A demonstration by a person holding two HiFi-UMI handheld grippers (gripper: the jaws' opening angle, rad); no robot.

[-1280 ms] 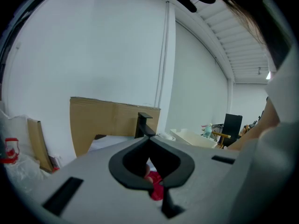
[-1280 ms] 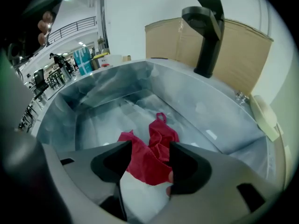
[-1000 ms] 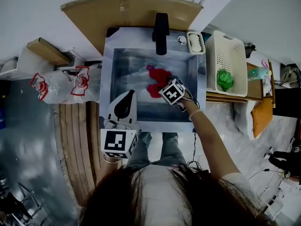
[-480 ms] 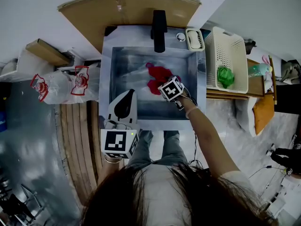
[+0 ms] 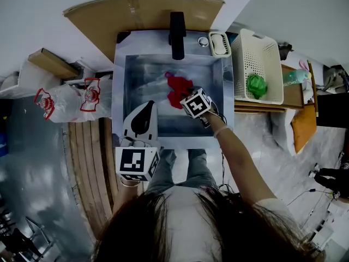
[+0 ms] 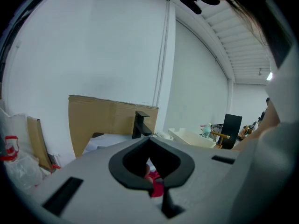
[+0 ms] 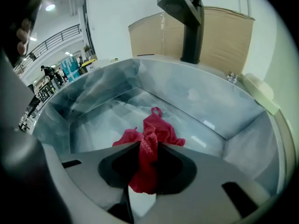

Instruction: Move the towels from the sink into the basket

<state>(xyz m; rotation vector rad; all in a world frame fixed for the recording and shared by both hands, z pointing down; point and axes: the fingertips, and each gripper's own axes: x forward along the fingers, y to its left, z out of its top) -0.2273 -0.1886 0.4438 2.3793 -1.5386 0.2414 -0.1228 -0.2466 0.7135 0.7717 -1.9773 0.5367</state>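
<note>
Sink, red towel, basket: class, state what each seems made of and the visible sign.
Sink: probably brushed steel, grey with soft reflections. Red towel: soft cloth, textured weave, limp folds. Basket: likely white plastic, walls perforated in a regular grid.

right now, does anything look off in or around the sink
Nothing stands out. The right gripper, whose jaws have just been closing, pinches the bunched red towel in the sink; a green towel lies in the basket.
</note>
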